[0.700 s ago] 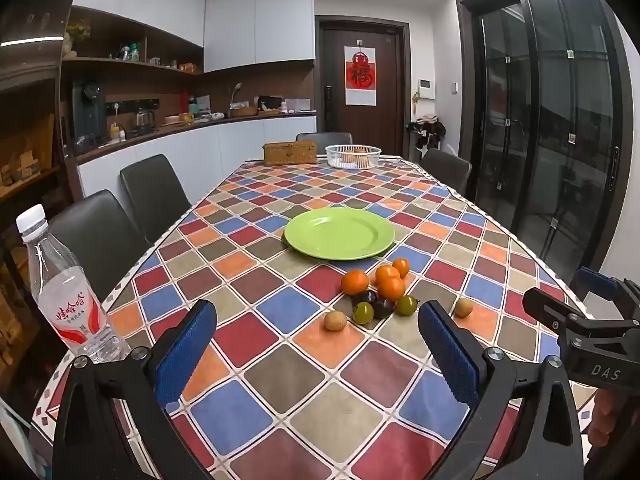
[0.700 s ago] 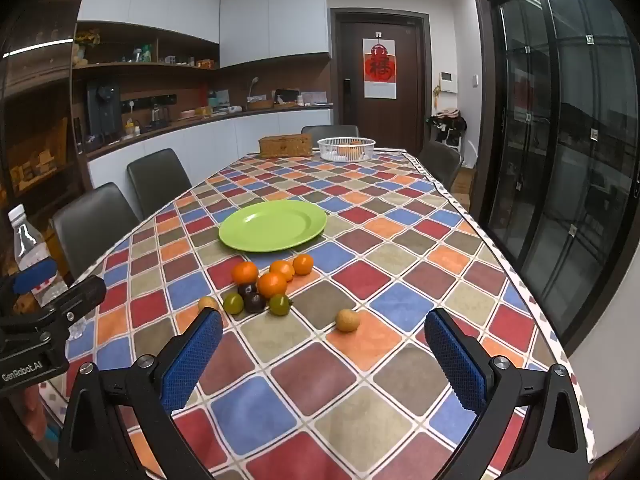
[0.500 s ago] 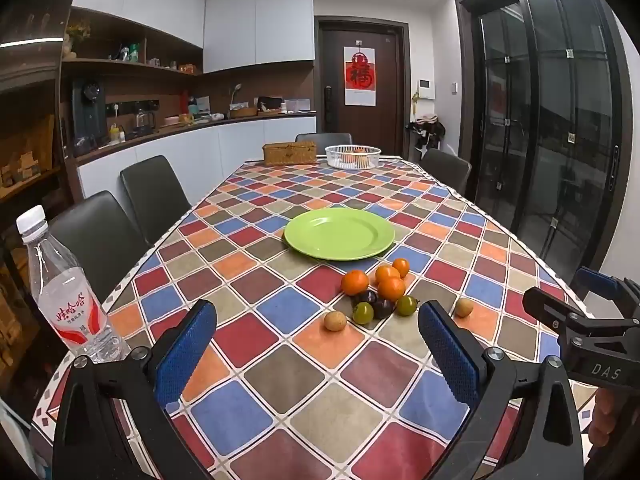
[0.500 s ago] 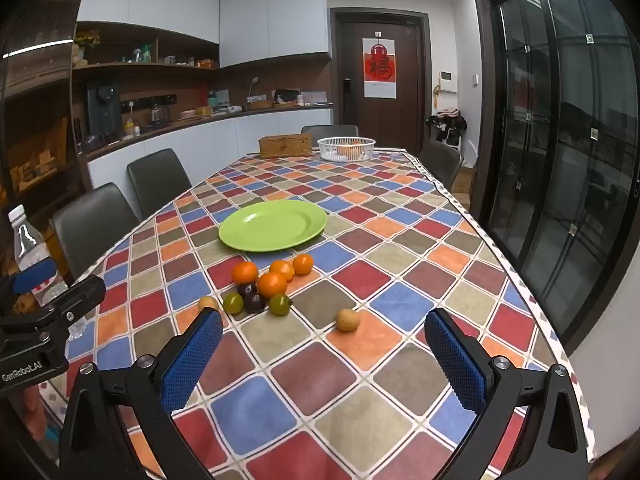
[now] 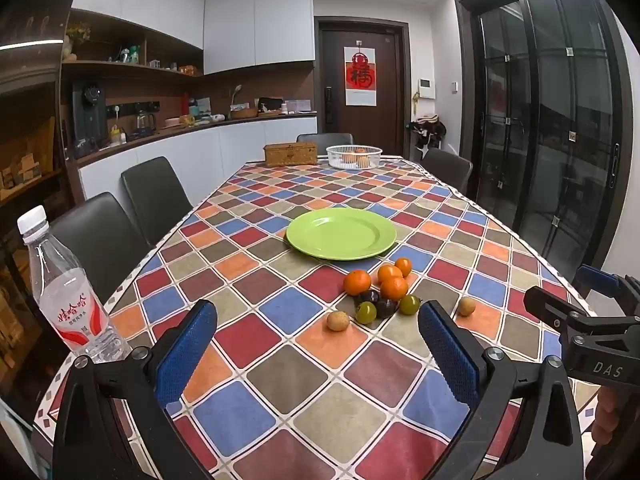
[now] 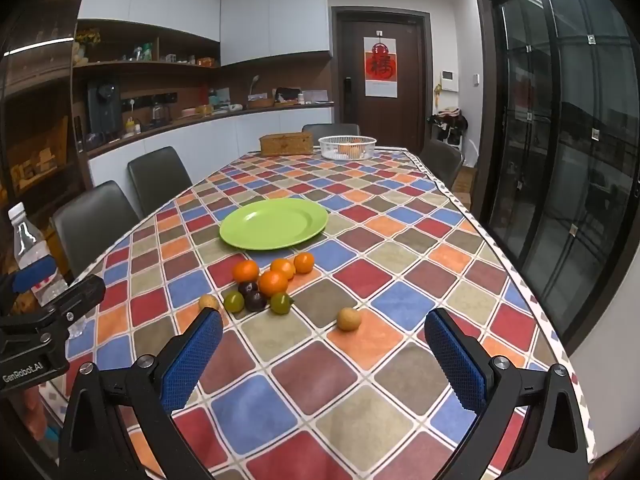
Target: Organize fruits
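Both the left gripper (image 5: pixel 318 344) and right gripper (image 6: pixel 324 350) hover wide open and empty above the tabletop (image 5: pixel 280 384), apparently poised to move the clustered fruits (image 5: pixel 380 292) onto the bare green plate (image 5: pixel 341 233) just beyond.

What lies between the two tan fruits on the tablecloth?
In the right wrist view, two green fruits with a dark plum between them sit between the tan fruits.
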A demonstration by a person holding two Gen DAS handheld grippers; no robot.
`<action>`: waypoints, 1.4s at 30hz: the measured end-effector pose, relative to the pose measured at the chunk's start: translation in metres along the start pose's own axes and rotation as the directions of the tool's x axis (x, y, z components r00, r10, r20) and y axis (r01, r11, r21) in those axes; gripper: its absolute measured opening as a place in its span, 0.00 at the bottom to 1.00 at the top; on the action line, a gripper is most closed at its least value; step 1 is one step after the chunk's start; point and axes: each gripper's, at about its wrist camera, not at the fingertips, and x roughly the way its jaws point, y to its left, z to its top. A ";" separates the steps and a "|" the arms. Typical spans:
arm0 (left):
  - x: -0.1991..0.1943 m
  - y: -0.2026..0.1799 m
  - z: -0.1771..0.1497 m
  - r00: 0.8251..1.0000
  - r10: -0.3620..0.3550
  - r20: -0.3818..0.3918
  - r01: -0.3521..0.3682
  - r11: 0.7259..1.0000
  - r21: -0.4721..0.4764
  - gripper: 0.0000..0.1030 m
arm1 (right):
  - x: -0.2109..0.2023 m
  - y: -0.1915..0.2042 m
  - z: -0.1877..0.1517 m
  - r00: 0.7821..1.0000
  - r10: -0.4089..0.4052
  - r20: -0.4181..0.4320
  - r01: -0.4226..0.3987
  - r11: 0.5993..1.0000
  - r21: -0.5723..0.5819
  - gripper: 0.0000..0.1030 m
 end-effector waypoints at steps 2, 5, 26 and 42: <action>0.000 0.000 0.001 1.000 -0.002 -0.003 0.002 1.000 -0.001 1.00 | 0.000 0.000 0.002 1.000 0.000 0.000 0.000 1.000 -0.001 0.99; 0.003 0.001 -0.001 1.000 -0.003 -0.010 0.003 1.000 -0.003 1.00 | 0.003 0.000 0.001 1.000 0.000 -0.003 0.000 1.000 -0.001 0.99; 0.067 0.005 -0.016 0.989 -0.002 -0.146 0.001 1.000 -0.005 0.91 | 0.060 -0.005 -0.009 0.995 -0.012 -0.102 0.013 1.000 0.017 0.99; 0.137 0.001 -0.017 0.956 -0.040 -0.290 0.044 0.999 0.009 0.71 | 0.120 -0.013 -0.003 0.974 0.007 -0.226 0.018 0.994 0.108 0.97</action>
